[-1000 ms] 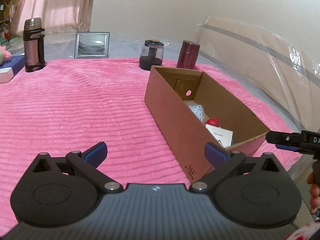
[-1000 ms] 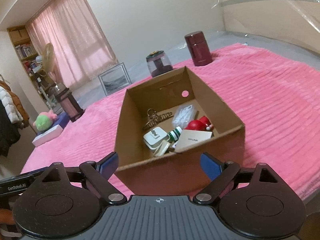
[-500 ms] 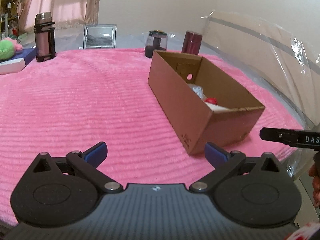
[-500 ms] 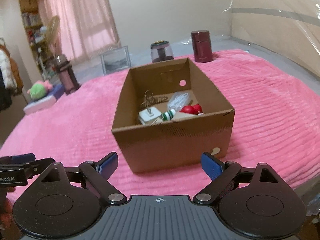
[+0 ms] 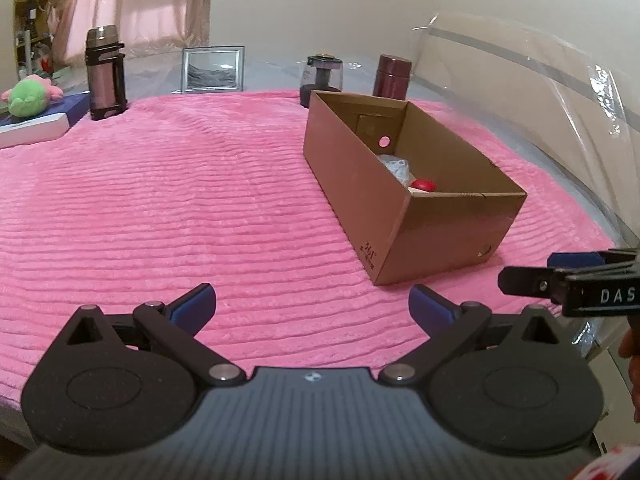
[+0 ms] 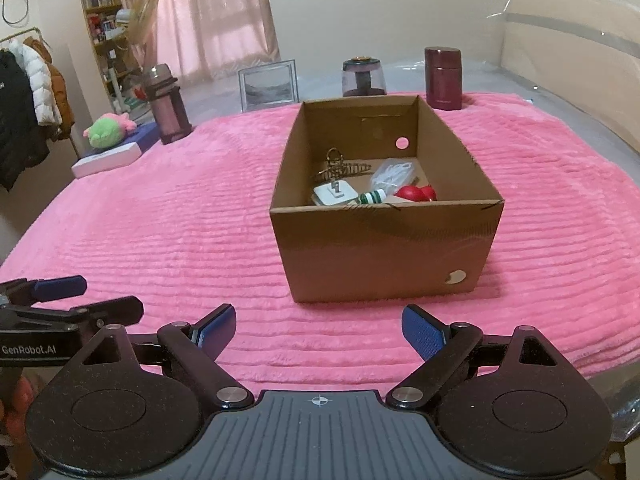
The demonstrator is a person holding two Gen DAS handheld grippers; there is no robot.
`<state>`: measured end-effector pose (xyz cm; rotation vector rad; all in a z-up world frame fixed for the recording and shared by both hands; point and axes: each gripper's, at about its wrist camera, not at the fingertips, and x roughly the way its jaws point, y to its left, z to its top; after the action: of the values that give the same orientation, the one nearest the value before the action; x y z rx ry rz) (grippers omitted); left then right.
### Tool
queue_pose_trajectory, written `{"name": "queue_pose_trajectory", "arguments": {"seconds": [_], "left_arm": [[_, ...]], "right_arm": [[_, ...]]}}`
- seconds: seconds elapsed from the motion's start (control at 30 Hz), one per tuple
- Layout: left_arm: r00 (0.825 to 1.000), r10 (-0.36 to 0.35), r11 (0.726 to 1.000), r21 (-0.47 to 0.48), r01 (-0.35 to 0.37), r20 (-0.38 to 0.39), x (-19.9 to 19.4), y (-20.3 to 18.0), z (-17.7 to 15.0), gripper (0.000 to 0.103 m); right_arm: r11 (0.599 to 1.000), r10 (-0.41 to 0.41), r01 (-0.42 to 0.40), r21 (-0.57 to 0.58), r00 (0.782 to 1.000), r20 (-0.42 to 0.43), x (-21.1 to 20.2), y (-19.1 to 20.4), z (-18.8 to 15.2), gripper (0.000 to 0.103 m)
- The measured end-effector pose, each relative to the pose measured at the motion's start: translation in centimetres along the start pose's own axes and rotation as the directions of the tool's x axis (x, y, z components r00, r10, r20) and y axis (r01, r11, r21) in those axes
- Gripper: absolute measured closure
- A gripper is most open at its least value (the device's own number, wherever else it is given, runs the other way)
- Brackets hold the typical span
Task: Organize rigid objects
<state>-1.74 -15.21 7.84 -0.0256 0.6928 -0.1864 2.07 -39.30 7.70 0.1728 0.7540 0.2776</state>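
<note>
Both tongs have backed off the cardboard box [image 6: 384, 248], which now sits farther away on the pink bed cover [image 6: 160, 240]. Small stuff inside, hair claw [image 6: 340, 168] and white charger [image 6: 334, 194], looks light and stiff; I'd pinch the charger's flat sides. Right tongs [image 6: 318, 330] and left tongs [image 5: 312, 306] gape wide, empty.

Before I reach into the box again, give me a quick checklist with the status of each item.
1. Left gripper open and holding nothing: ok.
2. Right gripper open and holding nothing: ok.
3. Box upright on the blanket, top open: ok.
4. Way from right gripper to box free: ok.
5. Items in box visible: partly; red item, charger and hair clip show, the rest cannot tell.
6. Bare floor left in the box: cannot tell.
</note>
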Motion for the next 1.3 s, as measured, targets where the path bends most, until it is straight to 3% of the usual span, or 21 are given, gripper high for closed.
{"name": "queue_pose_trajectory", "arguments": {"seconds": [1.3], "left_arm": [[0.999,0.039,0.997,-0.06,-0.041,-0.034,0.02,0.06,-0.33,0.002]], "right_arm": [[1.0,0.018,-0.018,0.015,0.999,-0.028,-0.42,0.32,-0.76,0.016]]}}
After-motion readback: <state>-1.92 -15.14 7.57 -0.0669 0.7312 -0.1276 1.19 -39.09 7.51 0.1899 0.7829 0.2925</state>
